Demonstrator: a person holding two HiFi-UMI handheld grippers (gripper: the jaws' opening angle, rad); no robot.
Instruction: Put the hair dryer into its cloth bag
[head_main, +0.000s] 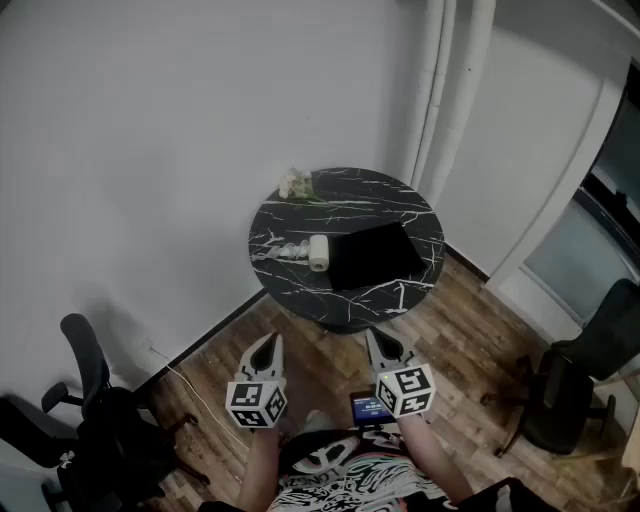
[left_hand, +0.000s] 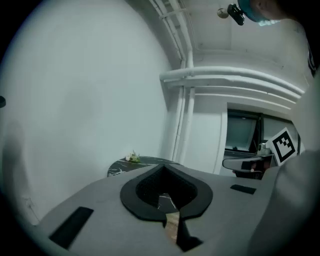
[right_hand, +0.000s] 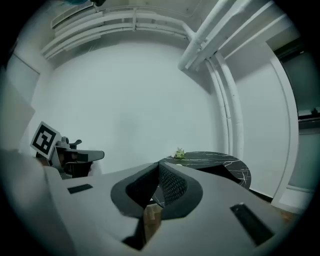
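A round black marble table stands ahead by the wall. On it lies a flat black cloth bag. To the bag's left sits a cream cylinder-shaped hair dryer, with pale cord-like parts beside it. Both grippers hang well short of the table, over the wooden floor near my body. The left gripper is shut with nothing in it, and so is the right gripper. In the left gripper view the left gripper points at the table. In the right gripper view the right gripper does the same.
A small pale plant sits at the table's far left edge. Office chairs stand at the left and the right. White pipes run up the corner behind the table. A phone shows near my waist.
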